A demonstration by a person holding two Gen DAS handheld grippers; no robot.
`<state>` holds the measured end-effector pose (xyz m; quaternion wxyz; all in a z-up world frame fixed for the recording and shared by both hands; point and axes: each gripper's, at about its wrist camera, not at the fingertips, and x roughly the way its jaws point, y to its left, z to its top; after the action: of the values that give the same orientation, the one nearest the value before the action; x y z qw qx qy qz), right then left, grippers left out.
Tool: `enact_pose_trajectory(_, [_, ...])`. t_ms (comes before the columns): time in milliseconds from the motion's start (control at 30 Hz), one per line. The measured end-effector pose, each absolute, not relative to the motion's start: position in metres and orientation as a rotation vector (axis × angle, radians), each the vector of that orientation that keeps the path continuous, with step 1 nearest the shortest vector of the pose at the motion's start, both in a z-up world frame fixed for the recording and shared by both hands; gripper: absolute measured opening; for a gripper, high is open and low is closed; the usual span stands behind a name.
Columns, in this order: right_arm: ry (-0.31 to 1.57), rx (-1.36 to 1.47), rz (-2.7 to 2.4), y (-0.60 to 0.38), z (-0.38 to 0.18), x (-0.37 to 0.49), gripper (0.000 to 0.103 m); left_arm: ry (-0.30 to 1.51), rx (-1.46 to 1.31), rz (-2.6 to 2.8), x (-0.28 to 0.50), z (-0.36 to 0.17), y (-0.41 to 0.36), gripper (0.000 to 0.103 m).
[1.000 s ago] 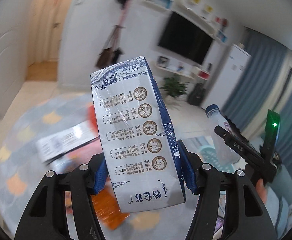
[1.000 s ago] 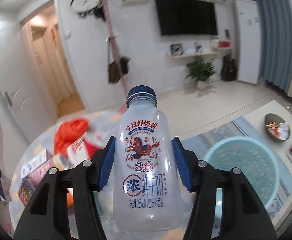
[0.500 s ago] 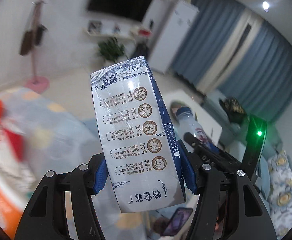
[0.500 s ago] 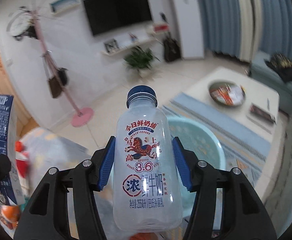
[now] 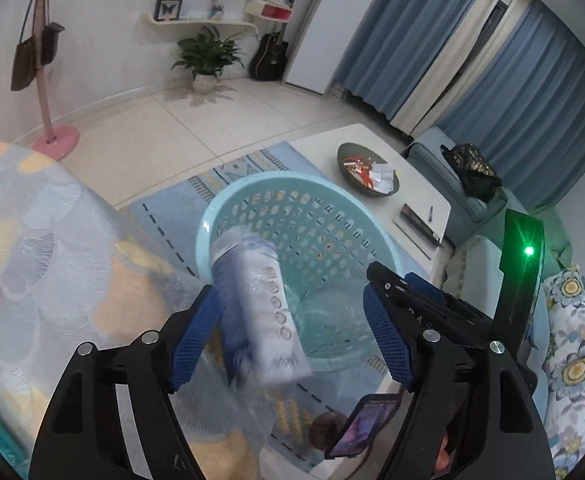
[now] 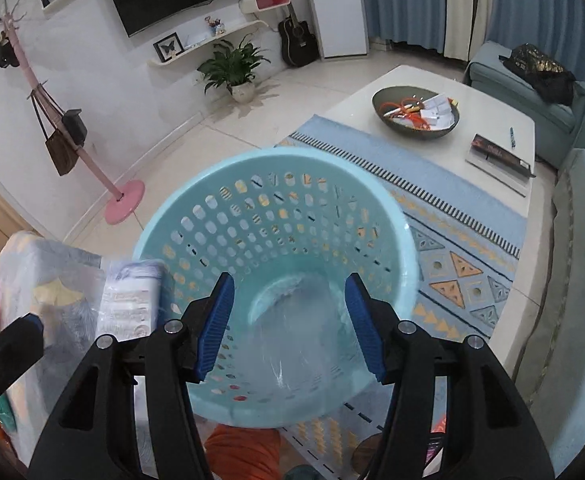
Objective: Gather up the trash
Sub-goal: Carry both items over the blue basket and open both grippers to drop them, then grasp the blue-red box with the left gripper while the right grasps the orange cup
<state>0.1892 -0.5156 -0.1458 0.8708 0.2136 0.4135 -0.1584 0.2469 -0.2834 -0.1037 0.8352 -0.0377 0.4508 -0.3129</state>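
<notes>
The milk carton (image 5: 258, 308) hangs blurred between the spread fingers of the left gripper (image 5: 292, 328), over the near rim of the pale blue basket (image 5: 228, 200). Its long axis tilts, top toward the basket, printed white face up. The right gripper (image 6: 290, 322) is spread too, with a smeared clear bottle (image 6: 292, 332) inside the basket.
</notes>
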Motion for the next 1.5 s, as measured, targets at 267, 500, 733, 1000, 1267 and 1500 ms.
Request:
enact_pose_trajectory(267, [0.765, 0.419, -0.244, -0.482, -0.094, 0.170, 0.054, 0.819, -0.140, -0.633, 0.205, -0.054, -0.241, 0.075])
enact_pose_trajectory(500, [0.615, 0.337, -0.092, -0.411, -0.028, 0.146, 0.061, 0.685, -0.185, -0.514, 0.161, -0.015, -0.158, 0.081])
enact_pose_trajectory(733, [0.554, 0.247, 0.121, -0.319, 0.006, 0.130, 0.069, 0.585, -0.178, -0.268, 0.106, 0.000, -0.052, 0.090])
enact_pose_trajectory(1000, [0.616, 0.179, 0.272, -0.223, 0.000, 0.126, 0.074, 0.682, -0.218, -0.077, 0.079, -0.031, 0.050, 0.091])
enact_pose_trajectory(1267, [0.802, 0.224, 0.376, -0.172, -0.043, 0.125, 0.077, 0.824, -0.164, -0.092, 0.088, -0.078, 0.061, 0.090])
enact_pose_trajectory(1500, [0.886, 0.305, 0.405, -0.162, -0.062, 0.144, 0.077, 0.843, -0.102, -0.061, 0.097, -0.091, 0.055, 0.082])
